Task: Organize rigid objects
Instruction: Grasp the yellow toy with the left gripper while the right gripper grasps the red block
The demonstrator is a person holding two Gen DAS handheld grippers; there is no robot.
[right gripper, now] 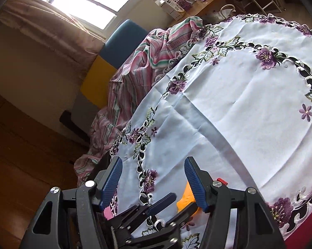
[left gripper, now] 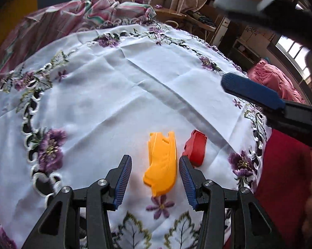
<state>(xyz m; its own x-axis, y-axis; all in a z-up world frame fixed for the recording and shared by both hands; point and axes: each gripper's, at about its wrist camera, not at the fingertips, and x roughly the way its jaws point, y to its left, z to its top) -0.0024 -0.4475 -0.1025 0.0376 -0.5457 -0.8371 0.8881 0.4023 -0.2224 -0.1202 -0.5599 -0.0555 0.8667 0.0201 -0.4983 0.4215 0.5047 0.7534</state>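
Observation:
A yellow plastic piece (left gripper: 162, 164) lies on the white embroidered tablecloth (left gripper: 114, 93). My left gripper (left gripper: 154, 158) is open and points down over it, one pad on each side. The right pad is very close to the piece, while a gap shows at the left pad. Just right of it lies a smaller red plastic piece (left gripper: 195, 148). My right gripper (right gripper: 153, 161) stands open with nothing between its fingers, hovering to the right of both pieces. In the right wrist view the yellow piece (right gripper: 185, 199) and a corner of the red piece (right gripper: 221, 180) peek out behind its right finger.
A pink striped cloth (left gripper: 89, 10) is bunched at the table's far edge. Red fabric (left gripper: 280, 166) lies past the tablecloth's near right edge. Boxes (right gripper: 170, 6) sit on a wooden shelf beyond the table. A wooden floor (right gripper: 21, 145) shows below the table's left side.

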